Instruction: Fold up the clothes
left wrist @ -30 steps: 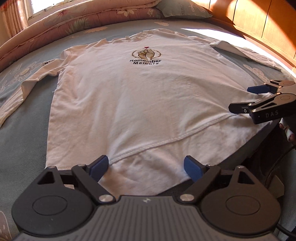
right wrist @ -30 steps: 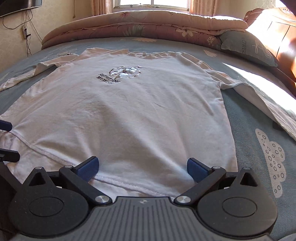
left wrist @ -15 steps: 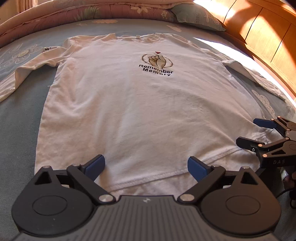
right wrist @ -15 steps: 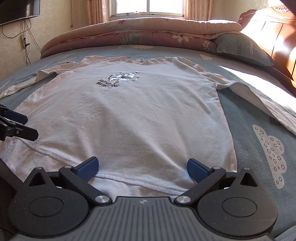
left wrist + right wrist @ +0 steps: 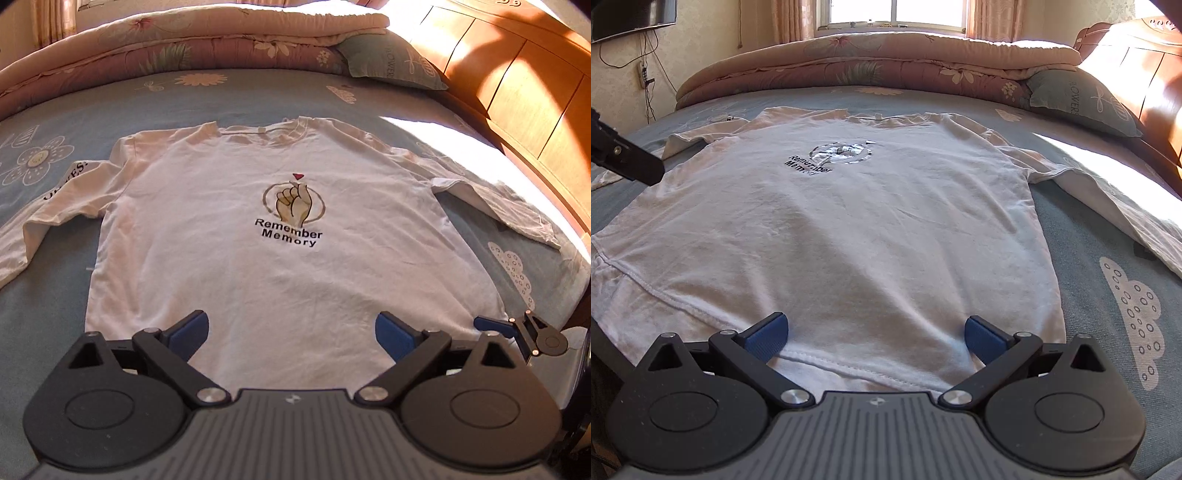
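Left wrist view: white shirt flat on bed, print up, sleeves out. Left gripper just opened wide, empty. Right gripper wide, empty, over hem. Judgement: pinch both layers at the hem corners, lift evenly.

"Remember Memory" on white tee; "FLOWERS" pillow

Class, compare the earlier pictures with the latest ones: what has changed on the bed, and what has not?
The left gripper, jaws just opened a little wider with nothing between them, has lifted and drawn back from the hem: its view now takes in the whole white shirt. The right gripper stays open over the hem. The shirt lies flat as before, unfolded.
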